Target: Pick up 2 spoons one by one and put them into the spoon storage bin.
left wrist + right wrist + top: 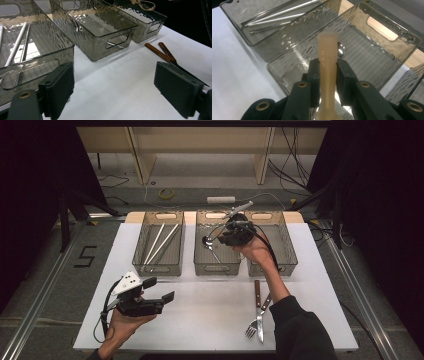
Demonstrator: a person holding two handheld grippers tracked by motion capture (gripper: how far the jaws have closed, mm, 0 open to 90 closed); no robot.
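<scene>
My right gripper (229, 236) hovers over the middle grey bin (216, 268), shut on the beige plastic handle of a utensil (327, 57). The handle points away into the bin, and the utensil's working end is hidden. A metal spoon (207, 241) lies on that bin's floor, its bowl (341, 50) just past the handle. My left gripper (160, 289) is held above the table's front left, open, with nothing between its pads (58, 90). A fork (251, 328) and a knife (258, 296) with brown wooden handles (156, 51) lie crossed on the white table at front right.
Three clear grey bins stand in a row at the back of the table. The left bin (159, 266) holds several long white and metal sticks (162, 242). The right bin (291, 255) stands beside the right hand. Bare white tabletop (210, 310) lies between my grippers.
</scene>
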